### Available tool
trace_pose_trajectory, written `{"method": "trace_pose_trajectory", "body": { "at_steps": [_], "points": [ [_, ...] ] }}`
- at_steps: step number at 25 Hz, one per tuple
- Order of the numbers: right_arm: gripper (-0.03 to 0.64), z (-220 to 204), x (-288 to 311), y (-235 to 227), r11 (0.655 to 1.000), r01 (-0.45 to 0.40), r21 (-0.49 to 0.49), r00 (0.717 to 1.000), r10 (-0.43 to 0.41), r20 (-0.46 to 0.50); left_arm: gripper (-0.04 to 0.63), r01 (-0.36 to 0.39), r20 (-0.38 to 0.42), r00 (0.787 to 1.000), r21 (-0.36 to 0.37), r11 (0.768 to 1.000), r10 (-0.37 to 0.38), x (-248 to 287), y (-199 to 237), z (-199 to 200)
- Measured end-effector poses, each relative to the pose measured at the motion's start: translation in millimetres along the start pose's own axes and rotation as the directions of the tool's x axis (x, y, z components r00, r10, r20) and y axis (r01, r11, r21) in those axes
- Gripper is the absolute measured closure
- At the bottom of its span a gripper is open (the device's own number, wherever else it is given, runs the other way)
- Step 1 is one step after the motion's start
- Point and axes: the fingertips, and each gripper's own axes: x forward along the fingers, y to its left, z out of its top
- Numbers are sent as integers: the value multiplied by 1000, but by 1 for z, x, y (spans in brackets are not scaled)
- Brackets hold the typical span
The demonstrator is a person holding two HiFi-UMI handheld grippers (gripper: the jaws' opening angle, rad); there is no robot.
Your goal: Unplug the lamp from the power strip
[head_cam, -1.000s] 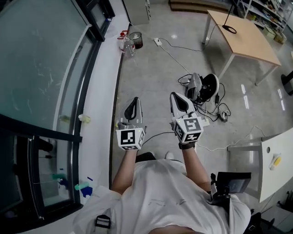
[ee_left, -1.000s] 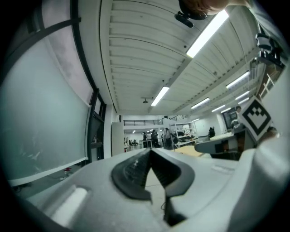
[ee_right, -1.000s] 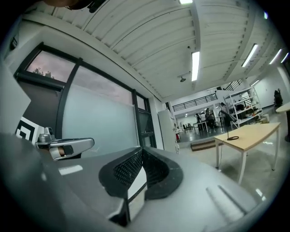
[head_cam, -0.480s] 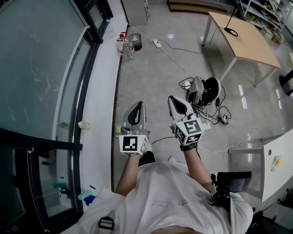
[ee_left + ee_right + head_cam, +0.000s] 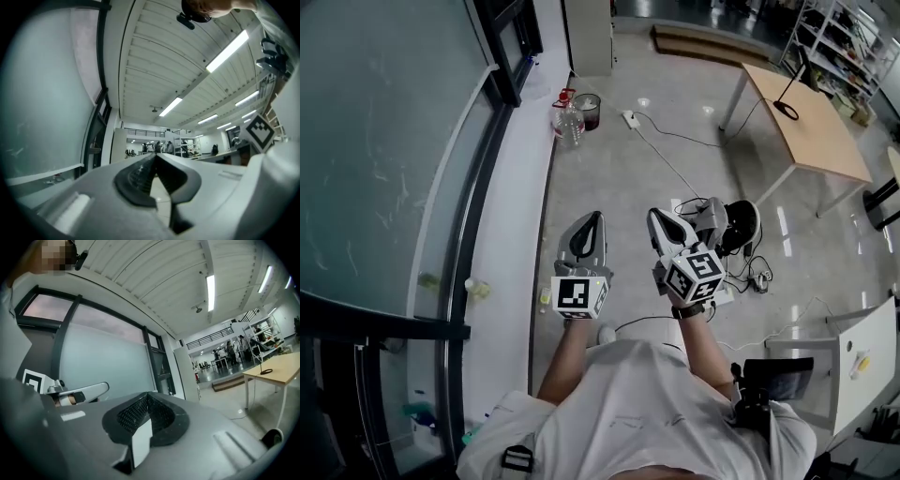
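Both grippers are held out in front of the person, side by side and apart, above the grey floor (image 5: 609, 178).
- Left gripper (image 5: 589, 228): jaws pressed together at the tips, nothing between them.
- Right gripper (image 5: 664, 225): jaws pressed together, also empty. Neither gripper touches anything.

Task items:
- The lamp (image 5: 787, 105) has a black ring base and a thin stem. It stands near the far left corner of the wooden table (image 5: 811, 141), well apart from both grippers.
- Its cord (image 5: 694, 142) drops past the table's left edge and runs along the floor to the white power strip (image 5: 629, 119).
- The strip lies on the floor, well ahead of the grippers and towards the glass wall (image 5: 384, 159). The plug is too small to tell whether it is seated.

In the way:
- A black-and-white device (image 5: 727, 220) sits on the floor in a tangle of cables (image 5: 755, 272), just past the right gripper and between it and the table.
- A white cable (image 5: 666, 164) crosses the floor from the strip towards that heap.

Containers:
- A clear bottle (image 5: 569, 123) stands on the floor at the edge by the glass wall; I cannot tell its contents.
- A dark round pot (image 5: 588, 105) stands just beside the bottle and looks reddish inside.

Lower right: the corner of a white table (image 5: 853, 323), with a small yellow thing (image 5: 861, 362) near its edge.
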Motion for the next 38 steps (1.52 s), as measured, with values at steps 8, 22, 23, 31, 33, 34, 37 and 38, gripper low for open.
{"method": "trace_pose_trajectory", "body": {
  "at_steps": [8, 22, 23, 31, 33, 34, 37, 38],
  "points": [
    [611, -22, 45, 11, 999, -5, -38, 998, 2, -68, 594, 26, -42, 999, -96, 995, -30, 34, 46, -31],
    [611, 21, 193, -132, 998, -13, -68, 1000, 15, 17, 594, 78, -32, 996, -28, 997, -78, 229, 76, -61],
    [611, 28, 203, -143, 997, -21, -76, 1000, 23, 21, 594, 67, -31, 997, -24, 997, -68, 245, 79, -60],
    [611, 37, 260, -217, 993, -31, -118, 999, 30, -15, 594, 97, -163, 981, -60, 993, -106, 338, 81, -107],
    [611, 30, 272, -230, 995, -31, -90, 999, 27, -36, 594, 95, -195, 975, -63, 993, -106, 352, 87, -121],
    [611, 26, 278, -236, 996, -29, -83, 999, 25, -43, 594, 98, -206, 973, -66, 993, -109, 360, 89, -127],
    [611, 19, 295, -261, 997, 3, -73, 999, -7, -53, 594, 126, -215, 967, -75, 989, -140, 390, 92, -142],
    [611, 17, 300, -270, 998, 17, -66, 998, -20, -55, 594, 142, -211, 965, -75, 987, -154, 401, 93, -147]
  ]
}}
